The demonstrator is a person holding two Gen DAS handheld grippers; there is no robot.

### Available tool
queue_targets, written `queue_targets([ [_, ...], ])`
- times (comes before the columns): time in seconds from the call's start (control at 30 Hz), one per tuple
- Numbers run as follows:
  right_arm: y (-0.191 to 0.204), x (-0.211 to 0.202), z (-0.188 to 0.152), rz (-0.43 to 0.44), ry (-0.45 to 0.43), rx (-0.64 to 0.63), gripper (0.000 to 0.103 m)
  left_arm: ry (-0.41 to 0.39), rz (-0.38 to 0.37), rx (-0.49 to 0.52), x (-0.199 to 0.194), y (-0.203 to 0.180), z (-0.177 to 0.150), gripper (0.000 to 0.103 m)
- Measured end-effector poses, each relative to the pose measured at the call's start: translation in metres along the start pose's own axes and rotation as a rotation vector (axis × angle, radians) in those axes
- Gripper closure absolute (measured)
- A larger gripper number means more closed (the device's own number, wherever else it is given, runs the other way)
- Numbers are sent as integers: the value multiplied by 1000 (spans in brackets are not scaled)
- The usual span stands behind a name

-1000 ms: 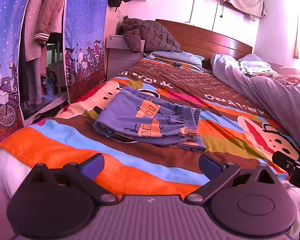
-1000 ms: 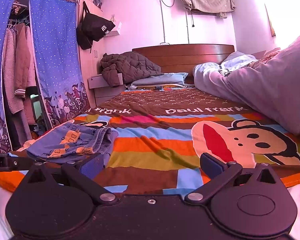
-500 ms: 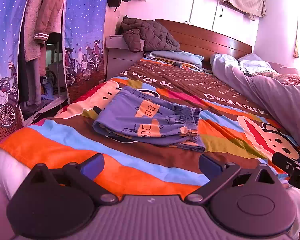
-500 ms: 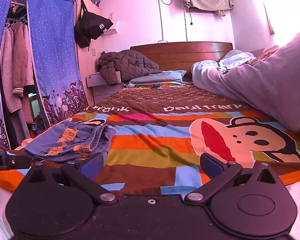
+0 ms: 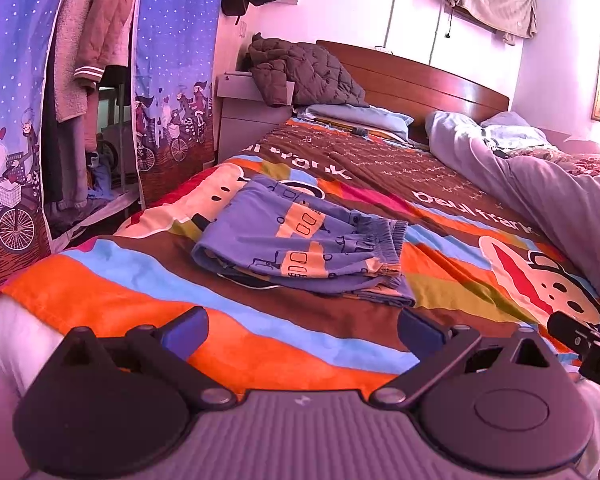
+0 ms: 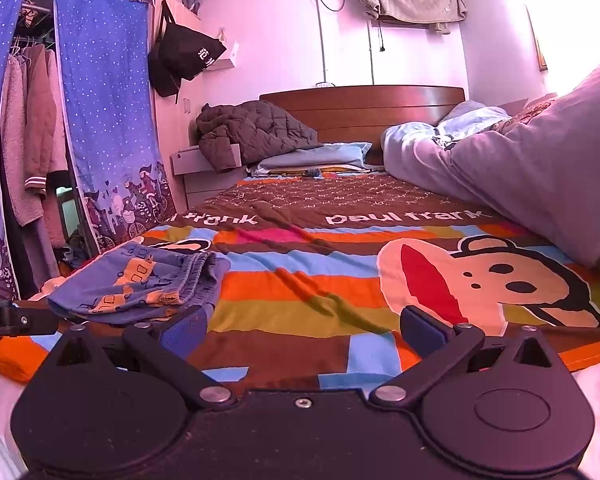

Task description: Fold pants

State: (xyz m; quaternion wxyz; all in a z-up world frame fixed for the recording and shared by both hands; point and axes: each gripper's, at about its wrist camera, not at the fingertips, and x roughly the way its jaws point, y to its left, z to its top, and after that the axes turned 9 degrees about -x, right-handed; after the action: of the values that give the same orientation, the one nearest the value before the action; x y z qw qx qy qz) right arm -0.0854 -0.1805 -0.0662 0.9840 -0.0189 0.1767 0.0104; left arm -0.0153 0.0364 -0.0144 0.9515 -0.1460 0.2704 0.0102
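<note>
- The pants [image 5: 300, 246] lie folded into a compact blue bundle with orange vehicle prints on the striped blanket [image 5: 260, 344] of the bed [image 6: 364, 104]; they sit toward the near left part of the bed, with the elastic waistband at the right end of the bundle and the rounded fold at the left end
- The left gripper [image 5: 300, 326] hovers above the near edge of the blanket, just short of the pants; its blue pads [image 5: 184, 330] stand wide apart and nothing is between them
- The right gripper [image 6: 300, 330] is low over the blanket, to the right of the pants; its jaws are spread wide and empty; in the right wrist view the pants [image 6: 140, 284] lie ahead and to the left, close by the left pad but whether they touch it cannot be told
- A black part of the other gripper shows at the right edge of the left wrist view and at the left edge of the right wrist view
- A grey-lilac quilt [image 6: 540, 176] is heaped along the right side of the bed; a dark quilted jacket [image 5: 304, 72] lies on the nightstand [image 5: 244, 120] at the far left beside the wooden headboard [image 5: 420, 76]; a light blue pillow [image 6: 316, 158] lies at the far end
- A blue dotted curtain [image 6: 100, 120] with bicycle pictures hangs at the left, with coats [image 5: 96, 28] hanging beside it; a black bag [image 6: 184, 60] hangs on the wall
</note>
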Motion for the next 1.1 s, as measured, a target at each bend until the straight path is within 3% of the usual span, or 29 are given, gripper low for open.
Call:
queue_targets([
  [0.67,3,3,0,-1,25,-27,1,-25,29,-10,1,-1,2,0],
  [0.87,5,3,1,3,23,-41,1,5,52,13,2,-5,3,0],
  [1.1,4,0,2,3,14,-43,1,22,75,-40,4,2,7,0],
])
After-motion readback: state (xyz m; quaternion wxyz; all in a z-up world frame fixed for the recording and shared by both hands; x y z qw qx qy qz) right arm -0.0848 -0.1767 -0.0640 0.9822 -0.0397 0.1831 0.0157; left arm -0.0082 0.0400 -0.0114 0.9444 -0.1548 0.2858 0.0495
